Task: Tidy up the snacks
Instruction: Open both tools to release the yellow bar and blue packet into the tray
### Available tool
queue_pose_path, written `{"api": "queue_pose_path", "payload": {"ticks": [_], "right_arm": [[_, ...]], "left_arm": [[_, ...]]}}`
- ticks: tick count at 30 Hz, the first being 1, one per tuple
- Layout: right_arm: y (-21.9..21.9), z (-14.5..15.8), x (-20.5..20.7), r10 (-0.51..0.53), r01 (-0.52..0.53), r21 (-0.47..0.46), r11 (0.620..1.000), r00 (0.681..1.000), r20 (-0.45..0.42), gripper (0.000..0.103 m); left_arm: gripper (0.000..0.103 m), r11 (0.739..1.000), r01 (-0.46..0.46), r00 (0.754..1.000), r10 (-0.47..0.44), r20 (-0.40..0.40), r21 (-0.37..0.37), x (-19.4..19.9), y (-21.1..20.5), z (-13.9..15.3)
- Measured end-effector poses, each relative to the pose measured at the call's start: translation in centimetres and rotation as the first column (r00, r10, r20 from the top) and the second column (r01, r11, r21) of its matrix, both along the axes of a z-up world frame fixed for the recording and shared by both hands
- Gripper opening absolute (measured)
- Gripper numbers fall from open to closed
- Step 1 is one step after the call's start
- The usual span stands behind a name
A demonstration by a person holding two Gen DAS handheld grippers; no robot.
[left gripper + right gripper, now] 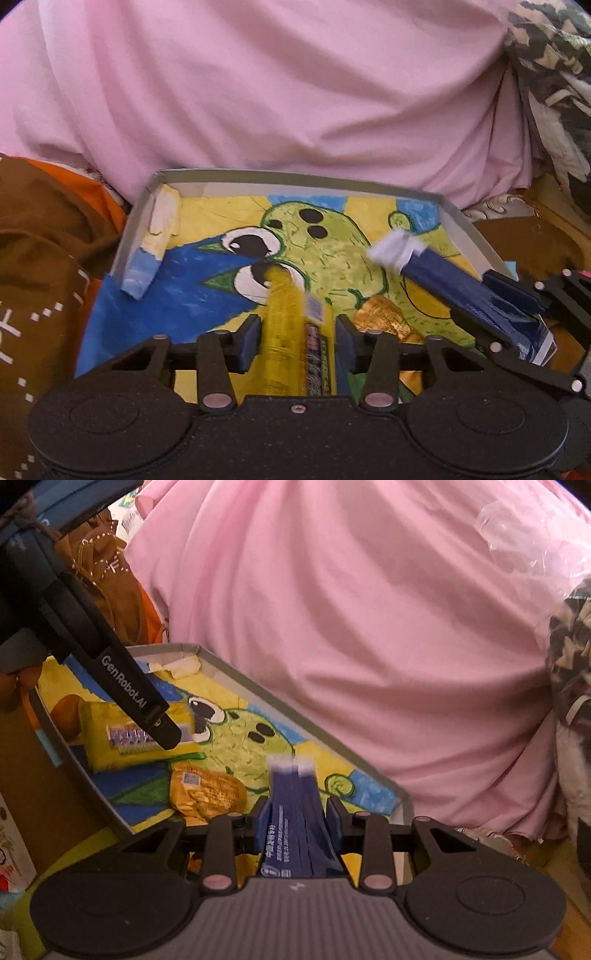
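A: We have the left gripper (295, 341) over the shallow grey cardboard box lid (303, 176) with the green cartoon drawing on its floor. Its jaws are clamped on the long yellow snack packet (286, 325), which runs out ahead between the blue pads.

B: And our right gripper (297, 821) has its jaws closed on the dark blue snack packet with white ends (295, 808). From the left wrist camera we see that blue packet (458, 288) angled over the right side of the lid, white end pointing inward.

A: From the right wrist camera the yellow packet (110, 738) sits toward the far left of the lid, with our left gripper's black finger across it.

B: Just beside it, nearer us, a crinkled golden-orange foil packet (207, 792) lies on the lid's floor. Whether the yellow packet touches the floor we cannot tell.

A: Behind the lid rises a large pink cloth (277, 92); brown fabric with white stitching (40, 258) lies to the left.
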State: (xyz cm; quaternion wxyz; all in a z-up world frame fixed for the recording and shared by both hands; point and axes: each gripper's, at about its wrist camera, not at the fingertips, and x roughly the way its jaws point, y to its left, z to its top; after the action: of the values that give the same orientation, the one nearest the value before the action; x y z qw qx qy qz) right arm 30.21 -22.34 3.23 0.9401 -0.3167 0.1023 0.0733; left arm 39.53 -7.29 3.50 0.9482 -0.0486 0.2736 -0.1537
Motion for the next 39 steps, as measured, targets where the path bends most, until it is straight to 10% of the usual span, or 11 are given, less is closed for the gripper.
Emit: {"api": "queue_pose_path", "payload": {"ticks": [6,11,20,39], "right_arm": [[0.0,-0.2,0.2,-0.012,0.012,0.018,1.0,1.0,-0.016,0.036],[-0.8,1.1,-0.2,-0.032,0.033,0.09,0.995,0.999,-0.012,0.076],[-2.5,4.4,-3.8,-0.04,0.037,0.209,0.977,0.999,0.013,0.099],[-3.6,8.7,-17.0,-0.045,0.018,0.331,0.943,0.996,0.074,0.103]], "left_arm": [[0.045,1.0,0.009,1.0,-0.009,-0.008,0.009,0.1,-0.6,-0.3],[0.063,1.0,0.003,1.0,-0.004,-0.016,-0.02,-0.3,-0.3,0.1],[0.092,0.991,-0.041,0.999,0.043,0.011,-0.128,-4.6,1.0,2.4],[0.102,0.965,-0.147,0.978,0.175,0.117,-0.217,-17.8,4.5,6.4]]}}
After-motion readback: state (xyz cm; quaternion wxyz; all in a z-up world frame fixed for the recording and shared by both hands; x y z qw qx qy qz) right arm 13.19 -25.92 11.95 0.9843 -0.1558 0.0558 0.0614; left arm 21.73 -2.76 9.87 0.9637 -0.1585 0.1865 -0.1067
